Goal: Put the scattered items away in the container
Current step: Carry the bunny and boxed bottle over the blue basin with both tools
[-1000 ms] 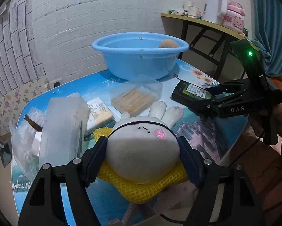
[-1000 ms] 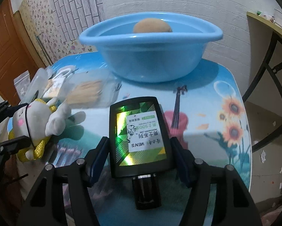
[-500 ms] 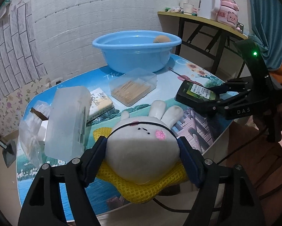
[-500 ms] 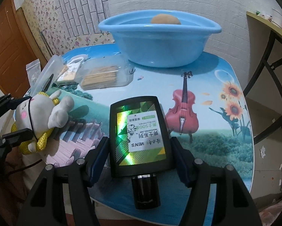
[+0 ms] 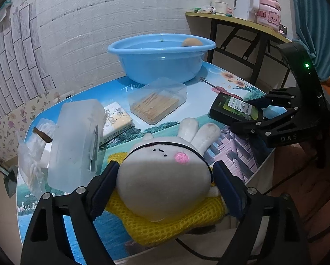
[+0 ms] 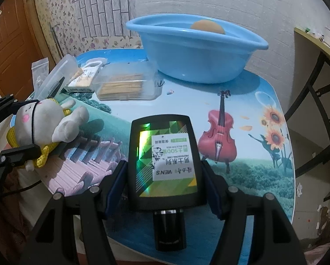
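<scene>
**Two items in the tongs, both well short of the blue basin**

Carrying toward the blue basin (image 6: 195, 53), by the look of it, with nothing tipped in yet from either hand. Only a round brownish thing (image 6: 208, 26) visible inside, against the far rim.

Gripped in the right gripper (image 6: 163, 165): a flat black bottle (image 6: 165, 154), pads clamped on its two narrow sides. Held clear above the table (image 6: 242, 176), on the side of it farthest from the basin. Gripped across the narrow sides probably because the broad, slick, labelled face offers no purchase. Kept flat, label up and reading upside down. Cap end back toward the wrist, base end forward at the basin. Long axis in line with the fingers, straight toward the basin wall.

Flanked by the left gripper (image 5: 165, 167): a plush rabbit (image 5: 162, 176), head between jaws that are opening, pads beside the cheeks with no squeeze showing. Seemingly let down onto the table edge farthest from the basin, yellow knit dress hanging over that edge. Perhaps a release for a better hold; hard to judge. Face up, ears forward toward the basin, body back toward the wrist. Long axis again roughly from the far edge toward the basin.

Lying between rabbit and basin: a clear box of sticks (image 5: 157, 103), just in front of the basin wall. Farther from the basin, beside the rabbit: a frosted plastic case (image 5: 76, 143), tilted up on edge.
</scene>
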Tool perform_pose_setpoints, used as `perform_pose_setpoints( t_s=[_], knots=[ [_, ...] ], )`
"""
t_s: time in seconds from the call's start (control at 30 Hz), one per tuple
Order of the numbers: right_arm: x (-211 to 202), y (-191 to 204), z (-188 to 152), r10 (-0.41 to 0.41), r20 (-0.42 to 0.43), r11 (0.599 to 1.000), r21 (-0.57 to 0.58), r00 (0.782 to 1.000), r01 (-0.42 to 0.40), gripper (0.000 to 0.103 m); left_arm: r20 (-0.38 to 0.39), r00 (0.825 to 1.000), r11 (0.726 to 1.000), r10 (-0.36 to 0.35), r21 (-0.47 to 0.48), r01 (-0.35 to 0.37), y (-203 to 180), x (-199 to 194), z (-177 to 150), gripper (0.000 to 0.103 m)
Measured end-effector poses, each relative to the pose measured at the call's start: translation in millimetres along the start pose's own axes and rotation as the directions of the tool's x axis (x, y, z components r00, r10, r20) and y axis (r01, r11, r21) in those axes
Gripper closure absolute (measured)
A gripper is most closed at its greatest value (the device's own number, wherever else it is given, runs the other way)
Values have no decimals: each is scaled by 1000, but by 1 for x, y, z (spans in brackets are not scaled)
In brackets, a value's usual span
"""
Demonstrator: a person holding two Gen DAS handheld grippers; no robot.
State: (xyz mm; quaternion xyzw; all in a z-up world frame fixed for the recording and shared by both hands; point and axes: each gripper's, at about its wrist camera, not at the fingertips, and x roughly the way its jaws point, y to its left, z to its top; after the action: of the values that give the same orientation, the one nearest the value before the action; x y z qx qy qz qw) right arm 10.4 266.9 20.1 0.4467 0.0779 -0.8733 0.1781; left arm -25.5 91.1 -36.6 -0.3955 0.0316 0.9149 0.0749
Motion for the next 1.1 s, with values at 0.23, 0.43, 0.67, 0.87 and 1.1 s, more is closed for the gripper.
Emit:
perform_pose_setpoints(
  t_s=[0.23,0.43,0.67,0.87,1.1],
  knots=[
    [0,-4,1,13,28,999,40,1000,-14,40,23,1000,999,-18,-26,19,5,-3,2,31],
    [-11,-9,0,58,73,993,96,996,-65,41,82,997,1000,2,-29,0,8,-21,9,32],
    [-40,-7,7,68,155,992,95,986,-83,41,172,984,998,40,-54,-31,16,-48,34,32],
    [-68,-10,24,104,249,985,109,963,-135,41,198,977,994,77,-85,-61,23,-50,59,31],
    [-82,-24,51,83,305,984,127,949,-127,41,253,966,997,55,-68,-39,25,-49,96,31]
  ],
)
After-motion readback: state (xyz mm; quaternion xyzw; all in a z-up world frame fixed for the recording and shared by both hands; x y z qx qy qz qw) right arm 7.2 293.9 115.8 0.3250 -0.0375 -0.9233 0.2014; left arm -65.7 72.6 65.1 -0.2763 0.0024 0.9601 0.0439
